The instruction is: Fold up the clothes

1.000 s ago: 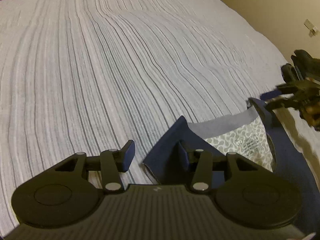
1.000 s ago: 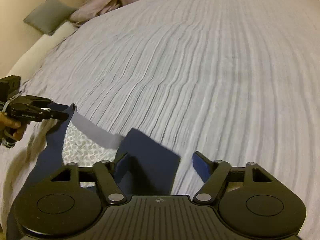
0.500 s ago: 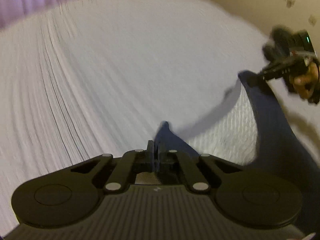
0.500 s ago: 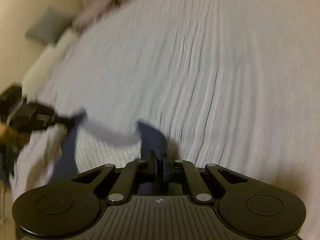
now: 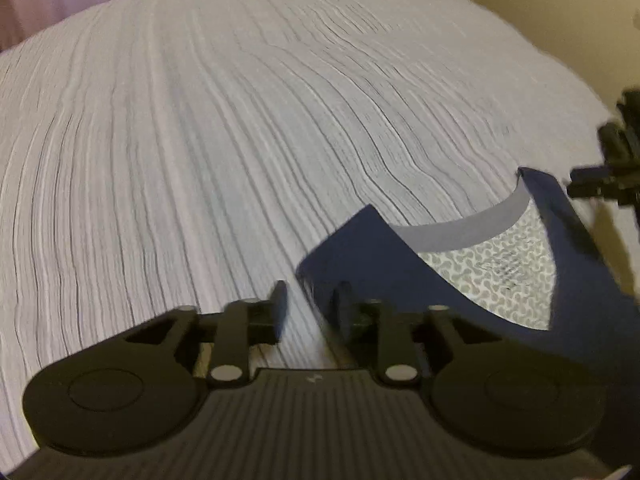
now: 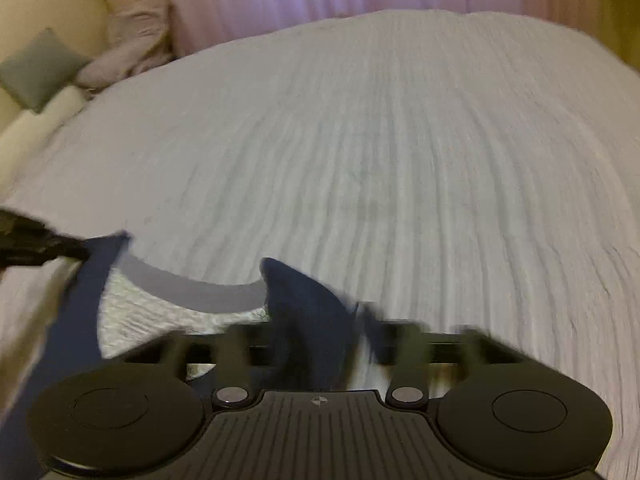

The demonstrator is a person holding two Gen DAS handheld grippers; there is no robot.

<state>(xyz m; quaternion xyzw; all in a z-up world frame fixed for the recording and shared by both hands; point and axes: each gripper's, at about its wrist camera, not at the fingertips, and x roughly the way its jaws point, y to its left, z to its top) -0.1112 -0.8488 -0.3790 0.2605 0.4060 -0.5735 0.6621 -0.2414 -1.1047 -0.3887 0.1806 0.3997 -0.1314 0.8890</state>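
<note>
- Left wrist view: left gripper [image 5: 308,306] jaws just reopened from a pinch, now narrowly apart, nothing between; navy garment [image 5: 372,256] corner dropped just right of them, flat on the striped bed [image 5: 200,140]. Reads as fold edge released.
- Right wrist view: right gripper [image 6: 320,344] blurred, jaws reopened wide; garment corner between them, seemingly not pinched.
- Containers: none visible.

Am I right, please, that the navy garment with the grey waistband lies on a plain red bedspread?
Not quite. The bedspread is pale grey-white with fine darker stripes, not plain red; the left wrist view shows this clearly. The rest holds: the navy garment with the grey waistband lies on it.
</note>
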